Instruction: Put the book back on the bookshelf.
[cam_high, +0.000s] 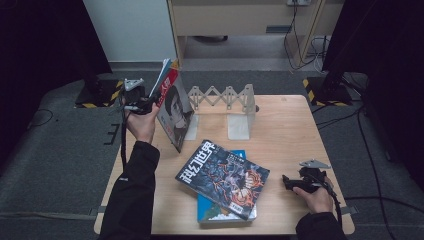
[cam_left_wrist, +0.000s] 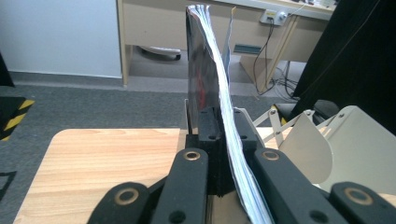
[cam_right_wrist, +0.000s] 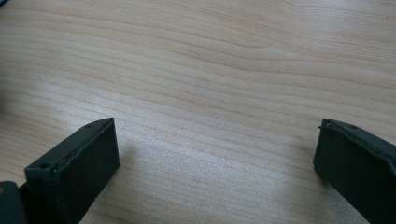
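My left gripper (cam_high: 156, 103) is shut on a magazine (cam_high: 175, 107) with a red and grey cover, held upright over the table's back left part. In the left gripper view the jaws (cam_left_wrist: 219, 126) pinch the magazine (cam_left_wrist: 203, 70) by its lower edge, and its white pages bow to the right. At the table's front right my right gripper (cam_high: 286, 181) rests low and open. Between its spread jaws (cam_right_wrist: 215, 154) lies bare wood.
A dark-covered magazine (cam_high: 222, 177) lies aslant on a blue book (cam_high: 220, 212) at the front middle of the wooden table (cam_high: 285, 135). A white folding book rack (cam_high: 225, 97) stands at the back, just right of the held magazine. Cables lie on the grey floor beyond.
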